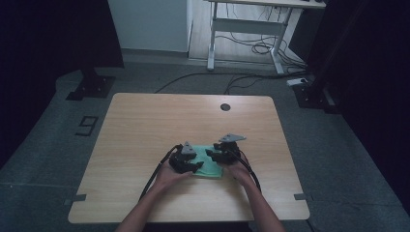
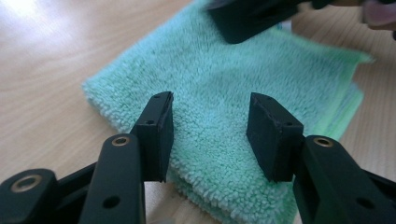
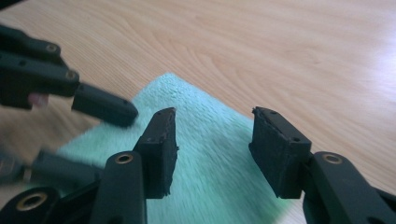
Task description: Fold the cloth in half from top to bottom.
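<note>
A folded mint-green towel [image 1: 211, 168] lies flat on the wooden table [image 1: 145, 130], near its front middle. My left gripper [image 1: 195, 166] hovers over the towel's left part. In the left gripper view its jaws [image 2: 210, 128] stand apart above the towel [image 2: 219, 84] with nothing pinched between the pads. My right gripper [image 1: 212, 154] is over the towel's far right part. In the right gripper view its jaws [image 3: 212, 142] are open above the towel [image 3: 210, 163] near one corner. The left gripper's finger [image 3: 105, 109] reaches in from the left there.
A round dark hole [image 1: 225, 107] sits near the table's far edge. Bare wood surrounds the towel on all sides. Beyond the table are a white desk frame [image 1: 246, 34], floor cables and dark stands.
</note>
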The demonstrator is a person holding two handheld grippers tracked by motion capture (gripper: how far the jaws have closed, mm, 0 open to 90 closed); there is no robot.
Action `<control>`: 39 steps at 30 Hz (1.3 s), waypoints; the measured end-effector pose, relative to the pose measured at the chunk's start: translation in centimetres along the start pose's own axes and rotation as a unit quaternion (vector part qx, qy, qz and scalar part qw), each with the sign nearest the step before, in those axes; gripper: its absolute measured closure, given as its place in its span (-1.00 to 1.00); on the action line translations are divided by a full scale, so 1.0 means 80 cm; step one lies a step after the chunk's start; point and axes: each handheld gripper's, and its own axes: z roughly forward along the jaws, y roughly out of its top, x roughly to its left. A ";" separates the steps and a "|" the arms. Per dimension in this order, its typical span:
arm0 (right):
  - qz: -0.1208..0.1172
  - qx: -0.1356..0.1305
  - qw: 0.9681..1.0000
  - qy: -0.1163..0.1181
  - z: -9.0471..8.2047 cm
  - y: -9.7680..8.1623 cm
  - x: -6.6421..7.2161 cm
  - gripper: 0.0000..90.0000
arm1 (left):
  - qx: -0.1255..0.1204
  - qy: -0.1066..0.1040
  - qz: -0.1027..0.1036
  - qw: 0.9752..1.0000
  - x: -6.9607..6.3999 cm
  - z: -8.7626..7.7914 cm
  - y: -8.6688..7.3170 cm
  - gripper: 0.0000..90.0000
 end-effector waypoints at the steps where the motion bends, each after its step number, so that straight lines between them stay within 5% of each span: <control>1: -0.002 0.009 1.000 -0.005 0.005 0.000 0.001 0.11 | 0.000 0.001 0.000 1.000 0.000 0.001 -0.001 0.14; 4: 0.000 0.032 0.999 -0.024 0.017 -0.007 -0.003 0.10 | -0.002 0.004 0.000 1.000 0.002 0.002 -0.003 0.14; 13: 0.015 0.013 0.999 -0.031 0.007 -0.010 -0.012 0.04 | -0.008 0.008 -0.004 1.000 0.000 0.000 -0.001 0.12; 21: 0.000 -0.046 0.999 -0.018 -0.051 -0.004 0.009 0.01 | -0.071 0.025 -0.002 0.997 -0.014 -0.060 0.007 0.11; 28: -0.013 -0.066 0.998 -0.003 -0.097 -0.031 0.025 -0.06 | -0.077 0.029 -0.010 0.997 -0.030 -0.097 -0.028 0.03; 39: -0.007 -0.077 0.997 0.009 -0.137 -0.084 0.038 -0.15 | -0.071 0.024 -0.037 0.997 -0.033 -0.119 -0.079 -0.05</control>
